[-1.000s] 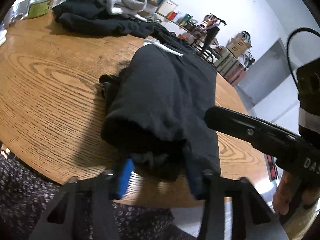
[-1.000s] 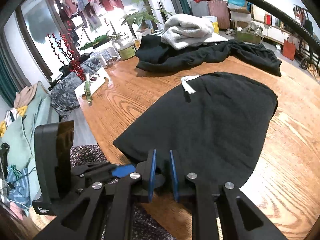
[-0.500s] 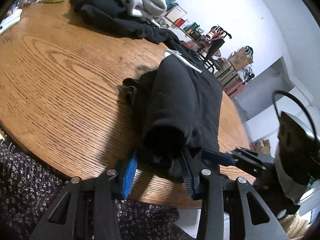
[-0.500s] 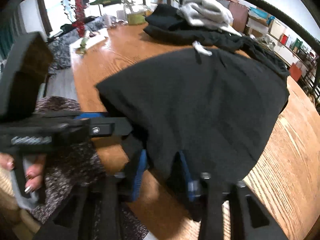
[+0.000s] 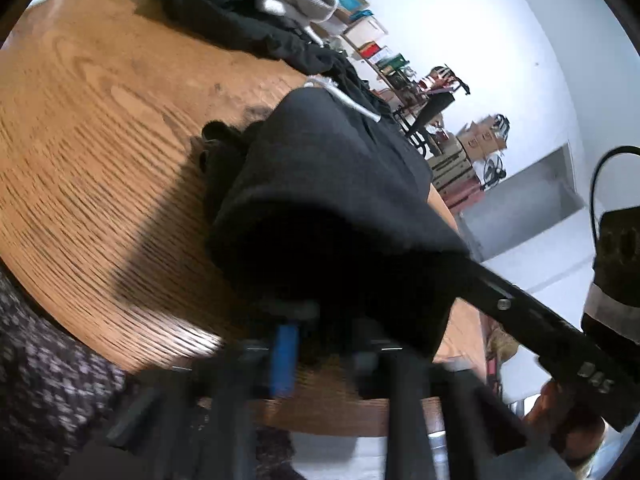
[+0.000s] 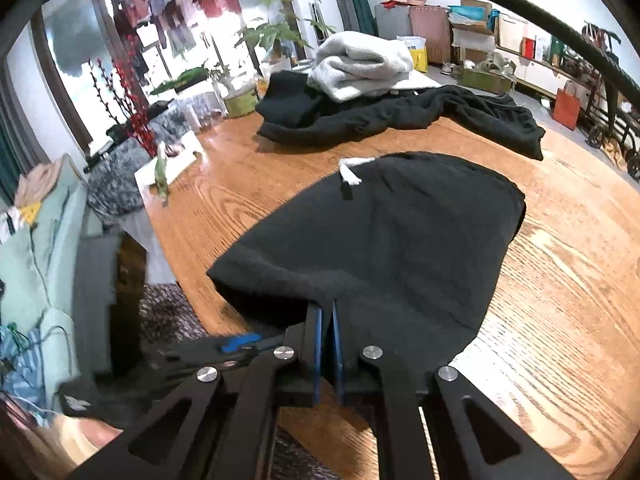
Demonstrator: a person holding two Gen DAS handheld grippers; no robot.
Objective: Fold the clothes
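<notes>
At table edge, both tongs (image 6: 327,320) (image 5: 320,332) clamp black garment (image 6: 400,240); left view blurred.

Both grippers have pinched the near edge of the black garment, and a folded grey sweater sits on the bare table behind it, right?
Not quite: in the right wrist view the grey sweater sits on a pile of black clothes, not on bare table. Both the right gripper and left gripper do grip the black garment.

Left gripper (image 5: 320,340): at 6 o'clock, blurred, jaws clamped on the near edge of the black garment (image 5: 332,184).
Black garment: bunched at centre, running toward 1 o'clock over the wooden table (image 5: 92,128).
Right gripper (image 5: 520,312): black finger entering from 4 o'clock, touching the garment's right edge.
Clothes pile (image 5: 256,8): dark and grey, at 11 o'clock.
</notes>
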